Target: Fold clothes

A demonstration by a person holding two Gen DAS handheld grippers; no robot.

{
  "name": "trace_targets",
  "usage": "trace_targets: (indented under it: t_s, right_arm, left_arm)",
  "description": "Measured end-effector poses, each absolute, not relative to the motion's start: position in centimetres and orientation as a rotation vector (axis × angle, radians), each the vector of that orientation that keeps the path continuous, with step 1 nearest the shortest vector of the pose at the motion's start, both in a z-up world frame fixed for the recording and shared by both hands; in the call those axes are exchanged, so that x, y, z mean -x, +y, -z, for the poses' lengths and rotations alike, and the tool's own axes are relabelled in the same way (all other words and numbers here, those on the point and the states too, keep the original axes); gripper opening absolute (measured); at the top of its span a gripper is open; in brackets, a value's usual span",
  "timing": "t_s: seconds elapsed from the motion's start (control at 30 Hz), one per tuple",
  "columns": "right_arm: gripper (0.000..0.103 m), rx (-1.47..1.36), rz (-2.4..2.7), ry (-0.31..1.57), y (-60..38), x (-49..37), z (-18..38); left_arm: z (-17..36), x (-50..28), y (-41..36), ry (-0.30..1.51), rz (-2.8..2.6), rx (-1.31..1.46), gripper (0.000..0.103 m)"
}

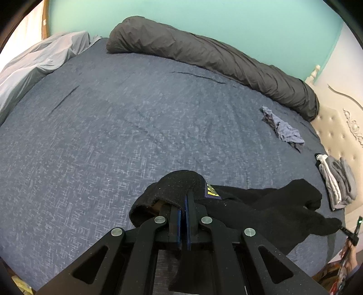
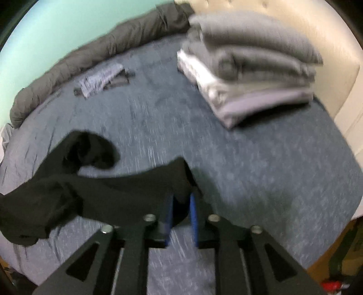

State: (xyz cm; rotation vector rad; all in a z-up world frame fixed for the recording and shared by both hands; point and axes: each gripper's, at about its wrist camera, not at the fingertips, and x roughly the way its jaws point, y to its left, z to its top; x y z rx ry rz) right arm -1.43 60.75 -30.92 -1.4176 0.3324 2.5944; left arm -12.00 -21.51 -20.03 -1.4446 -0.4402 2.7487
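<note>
- The left gripper has its two blue-padded fingers pressed nearly together, pinching a fold of one black garment; a rounded hump of the fabric drapes over the fingertips.
- A small yellow and purple label shows on the garment just beside the left fingers.
- The right gripper has its two blue pads a narrow gap apart, with an edge of the same black garment caught between them. The view is blurred, so how firm the grip is cannot be told.
- The black garment stretches between the two grippers, held partly above the blue bedsheet, with loose folds trailing down onto it. In the right wrist view a bunched, sleeve-like part hangs to the garment's far left.
- One stack of folded clothes, several grey and white layers, sits on the bedsheet beyond the garment, against the cream padded headboard.
- One small crumpled blue-grey cloth lies on the sheet, well apart from the garment and near the stack.
- One long rolled dark grey duvet runs along the far edge of the bedsheet, below a turquoise wall.
- One lighter grey bedding heap lies at the sheet's far left corner.
</note>
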Motion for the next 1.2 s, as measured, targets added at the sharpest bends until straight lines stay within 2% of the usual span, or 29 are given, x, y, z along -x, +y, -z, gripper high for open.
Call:
trace_targets:
  t_s: [0.07,0.2,0.27,0.53,0.63,0.73,0.8,0.83,0.87,0.9,1.0,1.2]
  right_arm:
    - [0.028,1.306,-2.65,0.328,60.7,1.7,29.1]
    - [0.03,1.179,-2.741,0.249,58.8,3.7,26.1]
    - [0.048,1.3,-2.774,0.309,57.4,6.0,27.0]
    - [0.049,1.633,-2.76,0.292,50.2,14.1,33.4]
    - [0.055,1.692,-2.728,0.235,48.7,16.3,35.5]
    - [0.055,1.721,-2.72,0.253,48.1,17.6,36.8]
    - [0.043,1.734,-2.724,0.259,47.8,18.2,37.3]
    - [0.025,1.738,-2.727,0.253,47.7,18.5,37.4]
    - [0.014,1.734,-2.728,0.244,47.5,18.5,37.2]
    - [0.01,1.714,-2.742,0.251,47.6,18.3,36.8]
    - [0.007,1.575,-2.803,0.258,48.3,17.6,34.0]
    - [0.006,1.292,-2.896,0.203,50.4,17.4,24.5]
  left_arm:
    - [20.6,12.3,-21.8,-0.449,-2.745,1.455,0.003]
    - [21.7,12.9,-22.1,-0.455,-2.743,1.467,0.003]
    - [22.2,13.2,-22.1,-0.455,-2.741,1.471,0.003]
    - [23.9,14.0,-22.5,-0.455,-2.725,1.475,0.003]
    - [24.4,14.3,-22.7,-0.458,-2.717,1.475,0.003]
    - [24.6,14.6,-22.8,-0.454,-2.71,1.473,0.003]
    - [24.6,14.9,-22.8,-0.443,-2.707,1.475,0.003]
    - [24.4,15.0,-22.8,-0.443,-2.714,1.472,0.003]
    - [24.2,15.0,-22.7,-0.443,-2.721,1.469,0.003]
    - [24.0,15.0,-22.7,-0.443,-2.729,1.467,0.003]
    - [23.1,15.0,-22.6,-0.443,-2.752,1.442,0.003]
    - [18.1,14.0,-23.1,-0.462,-2.829,1.311,0.003]
